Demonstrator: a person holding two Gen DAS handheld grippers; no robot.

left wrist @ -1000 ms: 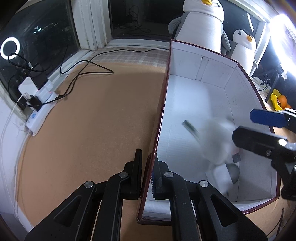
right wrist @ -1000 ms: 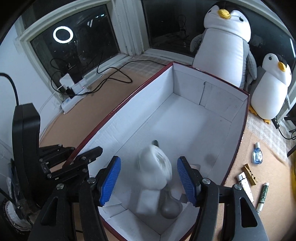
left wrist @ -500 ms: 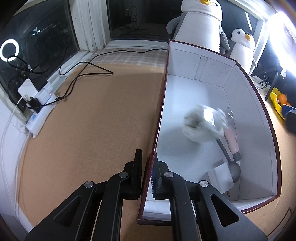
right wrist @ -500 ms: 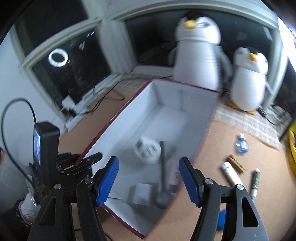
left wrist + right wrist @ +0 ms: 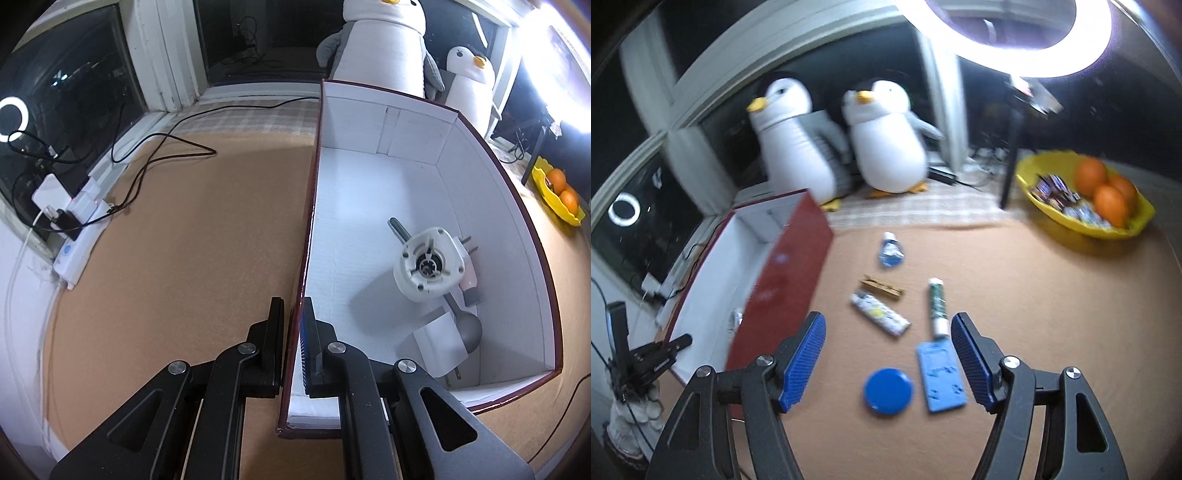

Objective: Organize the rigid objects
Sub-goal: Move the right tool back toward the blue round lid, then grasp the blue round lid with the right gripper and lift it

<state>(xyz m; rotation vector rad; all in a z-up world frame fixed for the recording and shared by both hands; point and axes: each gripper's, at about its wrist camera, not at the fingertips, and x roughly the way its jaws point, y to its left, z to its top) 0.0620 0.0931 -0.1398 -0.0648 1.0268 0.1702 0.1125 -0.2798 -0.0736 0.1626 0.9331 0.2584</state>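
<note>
My left gripper [image 5: 293, 325] is shut on the left wall of the red box [image 5: 308, 236] with a white inside. In the box lie a white plug adapter [image 5: 428, 264], a metal spoon [image 5: 467, 326], a pink tube [image 5: 468, 275] and a white block [image 5: 441, 345]. My right gripper [image 5: 888, 350] is open and empty above the cork table. Below it lie a blue round lid [image 5: 888, 392], a light blue flat device [image 5: 940, 374], a patterned tube [image 5: 880, 313], a green-white tube [image 5: 937, 307], a wooden clothespin [image 5: 881, 288] and a small blue bottle [image 5: 891, 251]. The box also shows in the right wrist view [image 5: 783, 280].
Two plush penguins [image 5: 886, 140] stand behind the box. A yellow bowl [image 5: 1082, 221] with oranges and sweets is at the right. A power strip [image 5: 79, 236] and black cables [image 5: 166, 147] lie on the left. A lit ring light [image 5: 1019, 37] hangs above.
The white adapter fell from my right gripper and came to rest in the box. My right gripper swung right, away from the box, over the loose items. The left gripper stayed.
</note>
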